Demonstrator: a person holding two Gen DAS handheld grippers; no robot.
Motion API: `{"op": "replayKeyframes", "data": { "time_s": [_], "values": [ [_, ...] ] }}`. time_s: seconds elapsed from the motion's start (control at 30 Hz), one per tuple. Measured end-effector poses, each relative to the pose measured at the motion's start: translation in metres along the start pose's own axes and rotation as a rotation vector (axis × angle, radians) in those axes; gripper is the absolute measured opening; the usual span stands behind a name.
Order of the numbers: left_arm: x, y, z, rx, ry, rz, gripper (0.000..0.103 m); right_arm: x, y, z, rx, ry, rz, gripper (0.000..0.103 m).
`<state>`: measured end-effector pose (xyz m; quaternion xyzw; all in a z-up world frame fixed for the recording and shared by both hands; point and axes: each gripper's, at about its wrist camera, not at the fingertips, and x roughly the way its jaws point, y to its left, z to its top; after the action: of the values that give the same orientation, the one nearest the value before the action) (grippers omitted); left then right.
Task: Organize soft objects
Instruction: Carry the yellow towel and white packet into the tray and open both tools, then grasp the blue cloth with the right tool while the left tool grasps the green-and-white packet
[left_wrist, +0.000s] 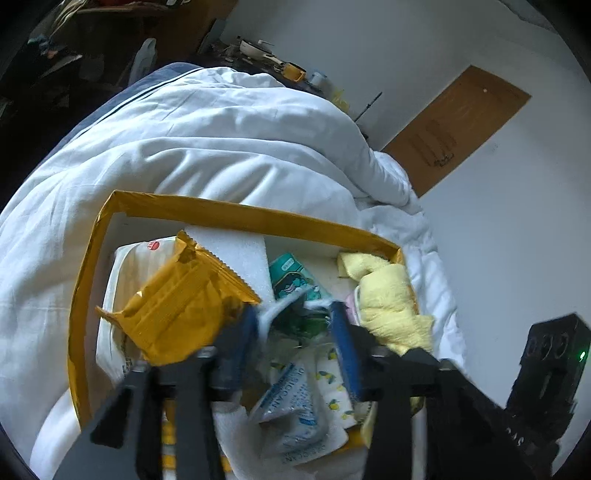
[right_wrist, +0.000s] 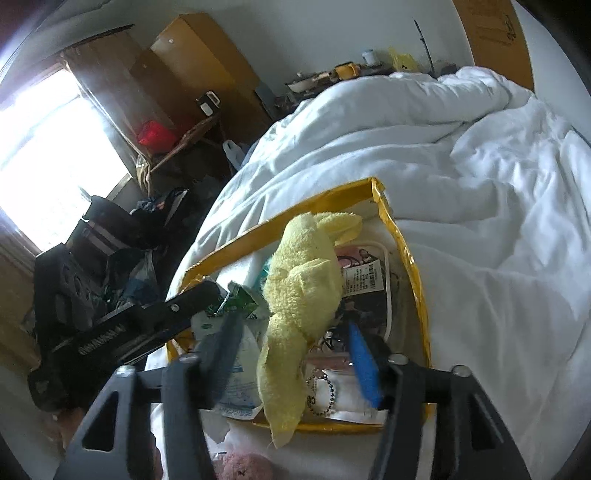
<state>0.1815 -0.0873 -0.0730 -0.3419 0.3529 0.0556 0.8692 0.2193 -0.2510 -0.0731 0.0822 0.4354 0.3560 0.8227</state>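
Note:
A yellow-rimmed box (left_wrist: 236, 212) sits on the white duvet, full of soft packs. In the left wrist view an orange foil pack (left_wrist: 184, 299) lies on a white wipes pack (left_wrist: 125, 280), beside a teal tissue pack (left_wrist: 291, 277) and a yellow towel (left_wrist: 388, 299). My left gripper (left_wrist: 295, 314) is open low over the box, with white and green packs between its fingers. In the right wrist view the box (right_wrist: 410, 251) holds the yellow towel (right_wrist: 299, 295), draped over its near edge. My right gripper (right_wrist: 295, 328) is open around the towel's middle. The left gripper's body (right_wrist: 140, 325) reaches in from the left.
The white duvet (right_wrist: 480, 221) covers the bed around the box. A pink fluffy item (right_wrist: 240, 467) lies at the bed's near edge. A cluttered floor and wooden furniture (right_wrist: 177, 74) stand to the left, a cluttered shelf (left_wrist: 280, 62) at the far wall.

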Motion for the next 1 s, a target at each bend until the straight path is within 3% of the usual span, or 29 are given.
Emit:
{"op": "replayKeyframes", "data": {
  "time_s": [0.07,0.2,0.27,0.3,0.4,0.53,0.67,0.77,1.0],
  "values": [
    [-0.008,-0.001,0.002,-0.009,-0.009,-0.013,0.067,-0.009,0.002,-0.001,0.0,-0.007,0.025,0.063],
    [-0.038,-0.012,0.002,0.028,-0.025,-0.044,0.067,-0.04,0.005,-0.01,-0.008,-0.012,0.098,0.063],
    [-0.062,-0.017,-0.003,0.046,-0.022,-0.102,0.068,-0.06,0.008,-0.019,-0.054,-0.015,0.109,0.063],
    [-0.083,-0.02,-0.01,0.083,-0.021,-0.147,0.072,-0.073,0.009,-0.026,-0.076,-0.021,0.114,0.065],
    [-0.132,-0.024,-0.034,0.18,-0.066,-0.171,0.086,-0.108,0.005,-0.053,-0.123,-0.008,0.149,0.071],
    [-0.17,-0.014,-0.081,0.287,-0.103,-0.174,0.09,-0.137,-0.008,-0.104,-0.157,0.015,0.211,0.075],
    [-0.149,0.012,-0.113,0.247,0.003,-0.182,0.09,-0.129,-0.017,-0.122,-0.118,0.062,0.247,0.075],
    [-0.118,0.018,-0.12,0.233,0.101,-0.111,0.09,-0.116,-0.019,-0.123,-0.073,0.077,0.216,0.075],
    [-0.085,0.019,-0.136,0.224,0.183,-0.088,0.09,-0.084,-0.024,-0.14,0.012,0.091,0.132,0.075]
  ]
}}
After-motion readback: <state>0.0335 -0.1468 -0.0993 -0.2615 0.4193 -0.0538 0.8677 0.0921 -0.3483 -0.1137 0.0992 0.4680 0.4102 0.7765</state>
